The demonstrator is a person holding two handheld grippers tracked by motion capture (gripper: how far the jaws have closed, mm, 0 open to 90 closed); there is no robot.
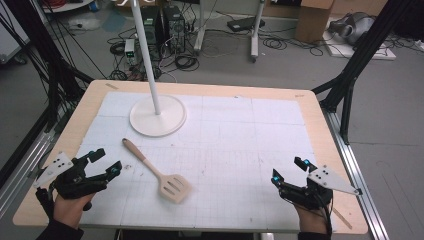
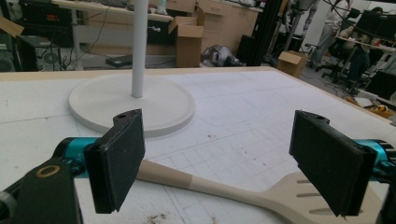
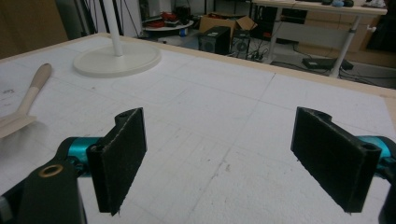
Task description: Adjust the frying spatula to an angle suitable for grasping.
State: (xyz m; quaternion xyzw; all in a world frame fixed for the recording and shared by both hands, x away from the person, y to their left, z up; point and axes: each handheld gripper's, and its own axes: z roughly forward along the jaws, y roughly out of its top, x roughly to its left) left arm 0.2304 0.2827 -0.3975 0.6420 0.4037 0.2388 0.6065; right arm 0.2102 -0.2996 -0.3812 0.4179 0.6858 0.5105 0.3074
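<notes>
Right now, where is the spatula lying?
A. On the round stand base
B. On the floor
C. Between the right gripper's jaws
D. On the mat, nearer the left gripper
D: the spatula lies flat on the mat, close to the left gripper and apart from the stand base.

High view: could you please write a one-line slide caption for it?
Open left gripper and right gripper flank a wooden spatula before a white stand.
</notes>
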